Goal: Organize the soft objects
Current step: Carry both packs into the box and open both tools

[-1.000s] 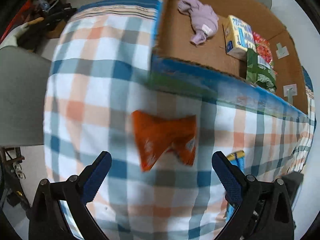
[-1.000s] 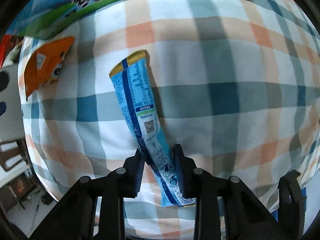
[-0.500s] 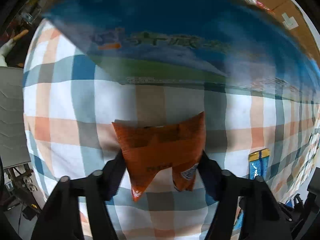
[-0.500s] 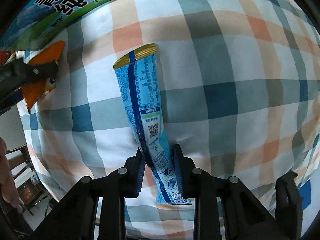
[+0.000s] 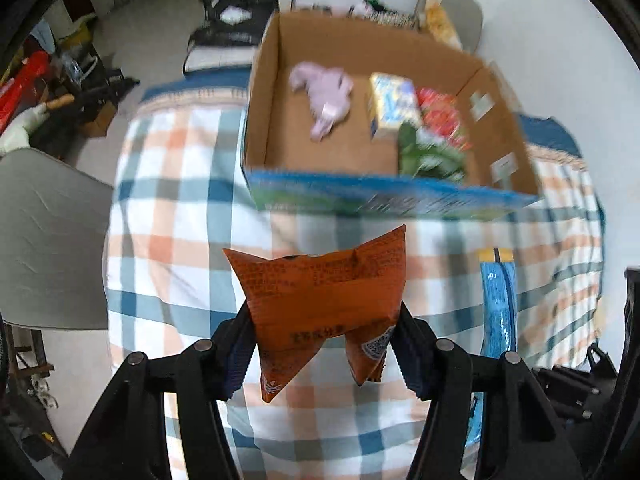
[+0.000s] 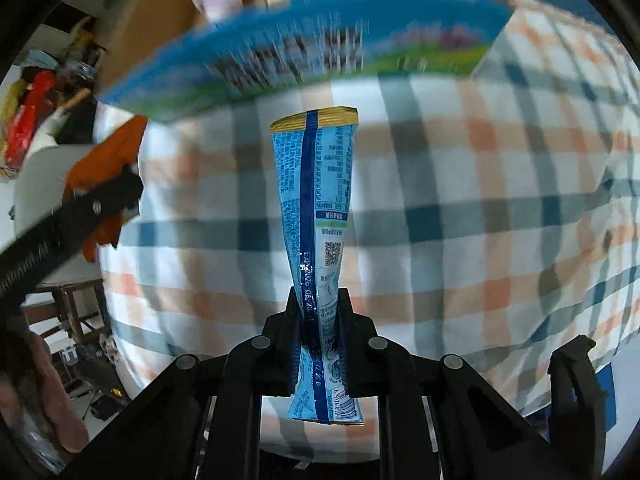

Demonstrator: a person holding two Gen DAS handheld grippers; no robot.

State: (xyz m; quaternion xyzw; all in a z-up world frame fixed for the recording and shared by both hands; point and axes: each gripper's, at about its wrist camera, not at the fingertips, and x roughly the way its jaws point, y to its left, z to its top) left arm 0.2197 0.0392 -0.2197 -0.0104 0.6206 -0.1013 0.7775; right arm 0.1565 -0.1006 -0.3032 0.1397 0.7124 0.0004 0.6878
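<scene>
Orange snack packet point(image 5: 324, 304), light and crinkly, pinched mid-body by left gripper point(image 5: 322, 350); blue sachet point(image 6: 316, 216), limp, clamped low by right gripper point(image 6: 318, 344).

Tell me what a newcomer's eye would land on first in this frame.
First, the crinkled orange snack packet pinched in the left gripper, held above the blue, orange and white checked tablecloth. Next, the long blue wrapper with a gold end clamped in the right gripper. Behind them sits the open cardboard box with a blue printed front, already holding a lilac cloth and several packets.
</scene>
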